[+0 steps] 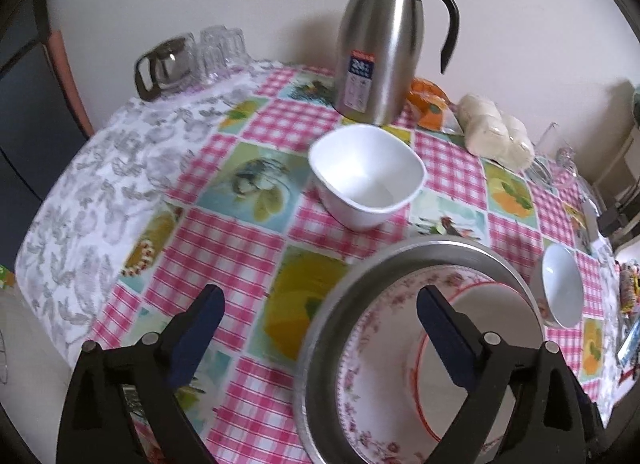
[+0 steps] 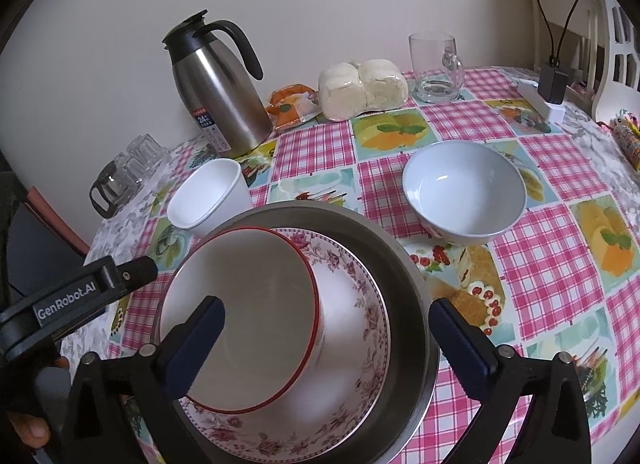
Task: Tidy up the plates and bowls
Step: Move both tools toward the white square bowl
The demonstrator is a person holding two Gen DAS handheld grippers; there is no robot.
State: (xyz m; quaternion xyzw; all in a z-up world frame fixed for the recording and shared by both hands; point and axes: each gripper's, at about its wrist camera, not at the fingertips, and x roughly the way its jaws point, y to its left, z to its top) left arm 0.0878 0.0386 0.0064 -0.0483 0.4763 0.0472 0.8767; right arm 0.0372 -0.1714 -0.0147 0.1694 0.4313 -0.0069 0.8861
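The left gripper [image 1: 320, 316] stood wide open with nothing between its pads; one finger [image 1: 200, 324] hung over the tablecloth [image 1: 240, 240], the other over the stack. The right gripper [image 2: 326, 328] was equally wide open and empty, its jaws straddling the stack without touching it.

The stack served as the landmark: a red-rimmed bowl [image 2: 256, 304] sat tilted inside a floral plate [image 2: 352, 316], which lay in a steel pan [image 2: 404, 276]. A square white bowl [image 1: 366, 176] stood just behind the stack on its left side. A round white bowl [image 2: 464, 196] stood behind the stack on its right side, apart from it. A steel flask [image 2: 224, 92] stood upright well behind the stack, near the wall [image 2: 320, 4]. An orange packet [image 2: 292, 106], wrapped buns [image 2: 364, 88] and a glass mug [image 2: 436, 68] lined the table's back edge right of the flask. Upturned glasses [image 1: 222, 50] and a glass pot [image 1: 164, 66] stood far left of the stack.

The table was covered by a pink checked cloth with fruit panels; a grey floral cloth [image 1: 80, 200] showed at its left. The wall behind was plain cream. A black charger [image 2: 554, 82] with its cable sat at the far right corner.
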